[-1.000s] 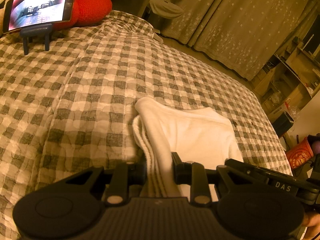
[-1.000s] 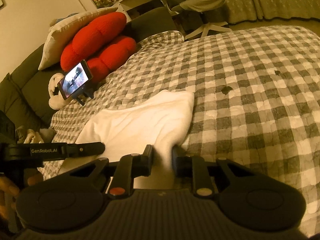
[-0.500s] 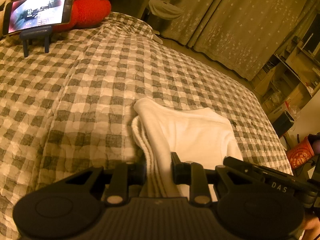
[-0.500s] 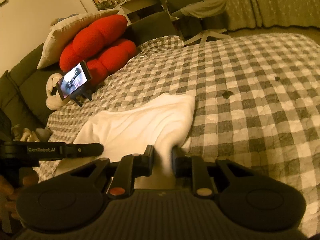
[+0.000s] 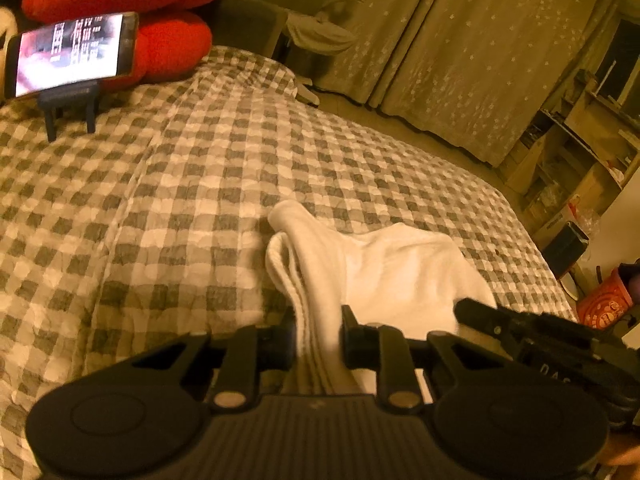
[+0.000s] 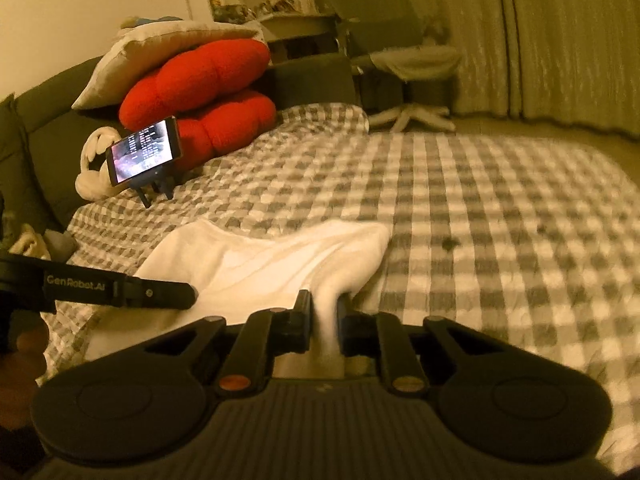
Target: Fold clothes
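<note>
We are holding a two-finger gripper in each hand over a bed covered by a grey and white checked bedspread [image 5: 192, 184]. A white garment [image 5: 400, 268] is lying on the bedspread close in front of us, partly folded, with its layered edges stacked along its left side.

Our left gripper [image 5: 318, 334] is pinching the near left edge of the white garment, its two black fingers pressing the folded layers between them. Our right gripper [image 6: 322, 314] is clamping a bunched-up fold at the garment's near right corner, and the cloth is rising up into the narrow gap between the fingers. From the right camera, the rest of the garment is spreading out to the left, lying flat on the bedspread.

Each camera is catching the other tool at its edge: the right gripper is showing as a black bar at the lower right of the left view, and the left one as a black bar with printed lettering at the left of the right view.

Further up the bed, a phone [image 6: 144, 152] with a lit screen is standing on a small stand, in front of two red cushions [image 6: 200, 80]. Pale curtains [image 5: 480, 48] are hanging beyond the bed.
</note>
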Tool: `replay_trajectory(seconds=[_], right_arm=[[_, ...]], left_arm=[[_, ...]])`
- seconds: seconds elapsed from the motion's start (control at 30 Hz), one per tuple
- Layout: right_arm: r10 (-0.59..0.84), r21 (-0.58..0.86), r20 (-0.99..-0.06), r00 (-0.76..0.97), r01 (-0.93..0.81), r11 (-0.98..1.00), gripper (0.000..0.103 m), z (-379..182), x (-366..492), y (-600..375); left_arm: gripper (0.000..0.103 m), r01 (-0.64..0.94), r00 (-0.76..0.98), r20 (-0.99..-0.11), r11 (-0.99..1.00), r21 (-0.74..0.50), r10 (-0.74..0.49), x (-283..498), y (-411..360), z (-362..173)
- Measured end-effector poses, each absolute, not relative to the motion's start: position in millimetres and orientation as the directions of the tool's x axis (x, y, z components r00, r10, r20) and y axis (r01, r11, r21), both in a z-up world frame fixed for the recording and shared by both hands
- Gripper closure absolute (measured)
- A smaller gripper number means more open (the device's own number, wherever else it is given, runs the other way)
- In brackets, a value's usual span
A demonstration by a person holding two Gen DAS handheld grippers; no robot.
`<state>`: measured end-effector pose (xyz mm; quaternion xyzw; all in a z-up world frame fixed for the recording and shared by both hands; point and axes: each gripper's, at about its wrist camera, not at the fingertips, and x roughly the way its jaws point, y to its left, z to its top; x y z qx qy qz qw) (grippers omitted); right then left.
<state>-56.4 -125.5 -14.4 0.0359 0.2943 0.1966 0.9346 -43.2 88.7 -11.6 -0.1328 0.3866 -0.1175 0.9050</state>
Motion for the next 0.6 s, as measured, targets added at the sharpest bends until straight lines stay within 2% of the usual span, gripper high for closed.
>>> replay_trajectory(seconds=[0.33, 0.6], right_arm=[[0.355, 0.089, -0.472, 0.807, -0.357, 0.930, 0.089, -1.4, -57.4, -113.5], [0.344, 0.067, -0.446, 0.826, -0.353, 0.933, 0.089, 4.0, -62.4, -121.8]], left_arm=[[0.083, 0.132, 0.723, -0.623, 0.945, -0.298, -0.298, -53.9, 83.9, 1.8], [0.083, 0.157, 0.752, -0.595, 0.954, -0.257, -0.284, -63.2, 72.5, 6.3]])
